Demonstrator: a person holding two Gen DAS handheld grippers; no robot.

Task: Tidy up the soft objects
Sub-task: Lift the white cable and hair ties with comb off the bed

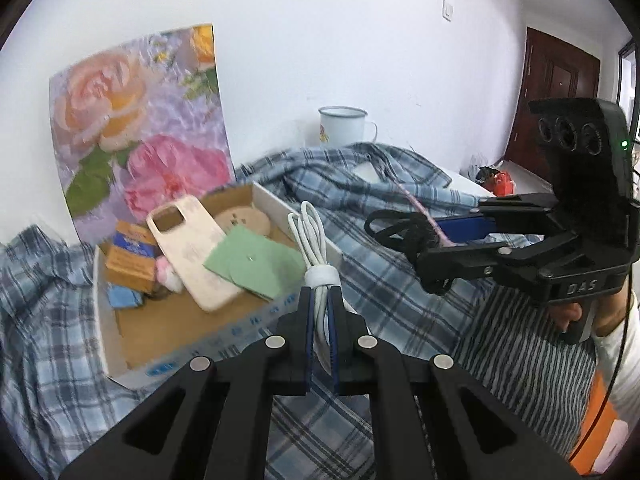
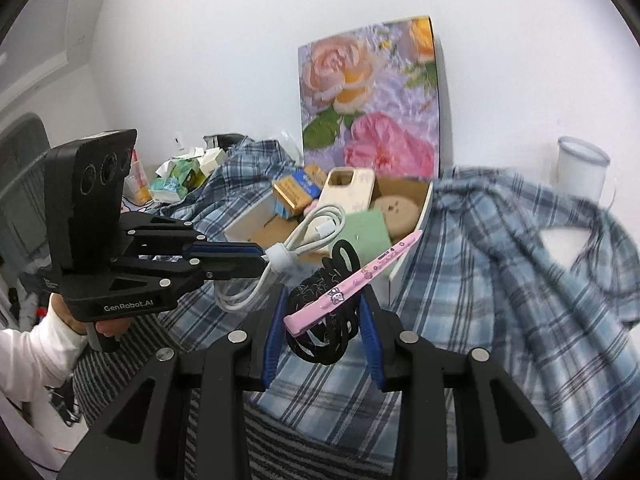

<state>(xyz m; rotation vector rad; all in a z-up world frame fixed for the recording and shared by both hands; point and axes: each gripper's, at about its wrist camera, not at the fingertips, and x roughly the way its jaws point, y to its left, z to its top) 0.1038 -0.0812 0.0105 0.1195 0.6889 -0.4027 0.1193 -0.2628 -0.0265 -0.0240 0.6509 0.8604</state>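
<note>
My left gripper (image 1: 320, 300) is pinched tight on a coiled white cable (image 1: 314, 248), gripping it just below its white strap, so the loop stands up past the fingertips. My right gripper (image 2: 324, 312) is clamped on a bundle of black hair ties (image 2: 324, 308) with a pink clip (image 2: 352, 280) lying slantwise across them; the clip carries a small cartoon cat figure and tiny print I cannot read.

Each wrist view catches the other tool's body: "DAS" is moulded on the right one as seen from the left, and "GenRobot.AI" is printed on the left one as seen from the right. Only the right view shows the cable's lower loop hanging under the left fingers, and a heap of crumpled packaging (image 2: 180, 176) far back. Only the left view shows a dark wooden door (image 1: 556, 96).

Both bundles are held above a blue plaid cloth (image 1: 380, 280), close to a shallow cardboard box (image 1: 192, 320) with blue lettering too blurred to read. In the box lie a cream phone case (image 1: 188, 248), a green pad (image 1: 256, 264) and a small blue-and-orange carton (image 1: 132, 256). Behind stand a floral picture (image 1: 140, 120) and a white enamel mug (image 1: 344, 126).
</note>
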